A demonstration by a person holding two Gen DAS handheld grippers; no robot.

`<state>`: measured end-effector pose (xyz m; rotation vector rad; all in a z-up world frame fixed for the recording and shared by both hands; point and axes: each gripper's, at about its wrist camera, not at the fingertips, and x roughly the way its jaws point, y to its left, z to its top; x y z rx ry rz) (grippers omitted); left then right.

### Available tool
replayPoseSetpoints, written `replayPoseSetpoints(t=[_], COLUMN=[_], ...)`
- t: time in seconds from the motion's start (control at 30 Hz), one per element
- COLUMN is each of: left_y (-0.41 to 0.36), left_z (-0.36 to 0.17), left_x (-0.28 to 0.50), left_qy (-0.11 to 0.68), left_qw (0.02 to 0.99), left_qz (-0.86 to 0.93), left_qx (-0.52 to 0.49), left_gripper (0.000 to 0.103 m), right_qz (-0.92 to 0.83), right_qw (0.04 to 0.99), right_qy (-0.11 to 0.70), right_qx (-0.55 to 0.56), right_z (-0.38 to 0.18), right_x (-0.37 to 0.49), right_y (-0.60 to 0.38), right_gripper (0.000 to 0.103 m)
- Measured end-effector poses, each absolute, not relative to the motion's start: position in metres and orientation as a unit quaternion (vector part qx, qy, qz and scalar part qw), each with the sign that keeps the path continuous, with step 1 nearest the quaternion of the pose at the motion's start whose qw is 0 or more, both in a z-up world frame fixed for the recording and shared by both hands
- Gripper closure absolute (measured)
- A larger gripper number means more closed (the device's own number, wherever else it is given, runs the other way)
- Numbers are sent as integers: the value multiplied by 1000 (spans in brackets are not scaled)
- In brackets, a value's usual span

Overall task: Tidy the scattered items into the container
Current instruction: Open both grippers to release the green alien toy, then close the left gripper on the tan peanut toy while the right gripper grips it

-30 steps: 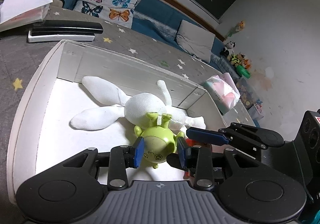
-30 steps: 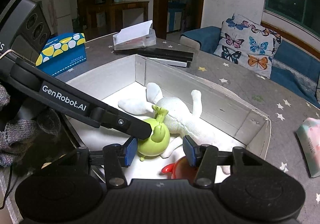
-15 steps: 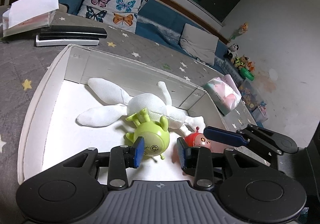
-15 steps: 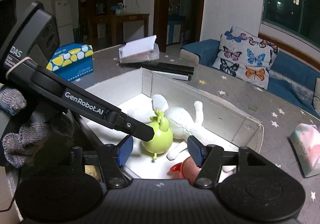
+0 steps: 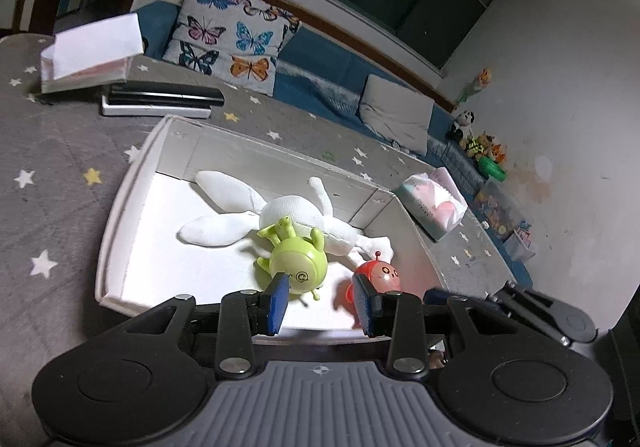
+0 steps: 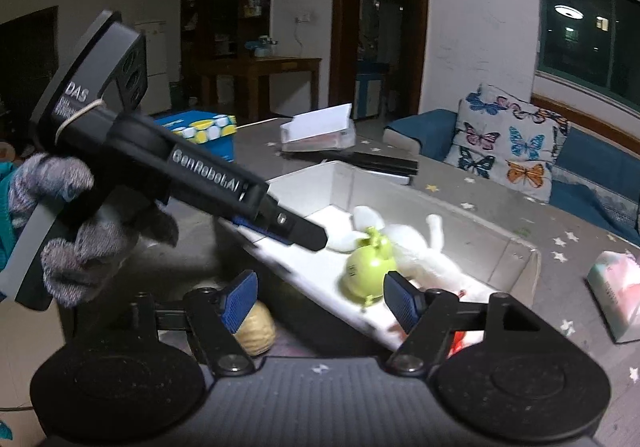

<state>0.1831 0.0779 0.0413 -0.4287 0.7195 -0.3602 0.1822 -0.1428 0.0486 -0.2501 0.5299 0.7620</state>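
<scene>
Holding nothing: your left gripper [image 5: 320, 305] released, bottom centre of frame. Right gripper [image 6: 320, 301] jaws opening, nothing between. Green toy [image 5: 298, 267], red toy [image 5: 380, 275], white plush [image 5: 292, 213] lying mid-frame inside white box [image 5: 120, 215]; green touching plush.

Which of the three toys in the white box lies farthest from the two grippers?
The white plush toy. It sprawls along the box's far wall, behind the green toy and the red toy, which lie nearer.

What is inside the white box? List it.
In the white box: a white plush toy, a green round toy and a red round toy. The tongs hide its near edge.
</scene>
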Motion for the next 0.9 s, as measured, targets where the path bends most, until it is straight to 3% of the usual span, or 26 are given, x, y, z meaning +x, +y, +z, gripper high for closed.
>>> replayPoseSetpoints(t=[0.43, 0.9], left_y=[80, 87], left_z=[30, 2], left_x=[134, 132], left_qy=[356, 401], left_qw=[904, 883], left_qz=[-154, -159], left_qx=[-177, -185], left_gripper=[65, 65], right_qz=[402, 406], right_qw=[860, 845], right_qy=[288, 321], right_qx=[-125, -135], right_z=[12, -18], right_x=[158, 167], right_y=[-119, -98], right_gripper=[24, 23])
